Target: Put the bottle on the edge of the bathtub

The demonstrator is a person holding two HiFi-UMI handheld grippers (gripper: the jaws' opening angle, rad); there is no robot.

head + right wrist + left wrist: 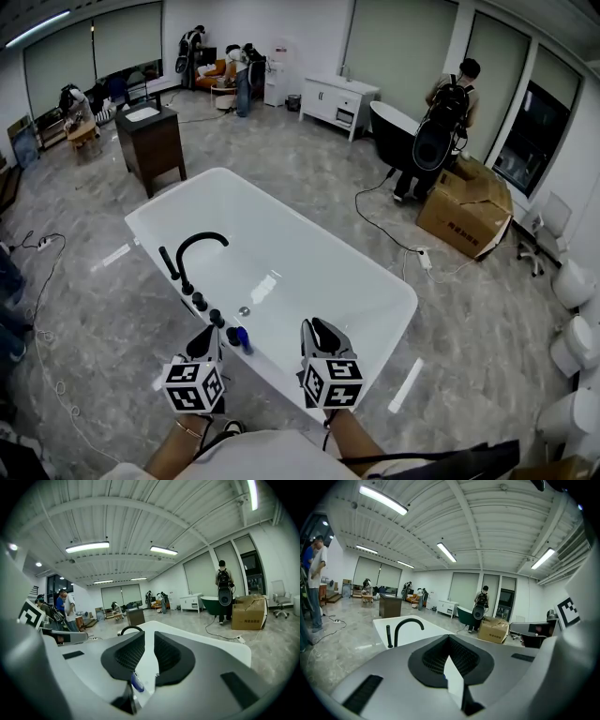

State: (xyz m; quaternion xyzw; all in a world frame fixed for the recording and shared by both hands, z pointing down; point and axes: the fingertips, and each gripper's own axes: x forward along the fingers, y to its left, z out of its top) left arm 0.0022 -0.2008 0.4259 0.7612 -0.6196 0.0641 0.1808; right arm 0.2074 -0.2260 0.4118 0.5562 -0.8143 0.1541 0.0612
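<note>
Bottle [242,338], small and blue, sits on the near rim of a white bathtub [141,222], just beside the black tap knobs [199,302]. The left gripper [211,331] is clenched on nothing. The right gripper [320,327] is released, its jaws narrowly parted and empty.

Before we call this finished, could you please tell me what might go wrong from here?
The small blue bottle sits on the white bathtub's narrow rim, seemingly near its inner lip, so it might slip into the tub. The left claw hangs close beside it and could nudge it off.
</note>
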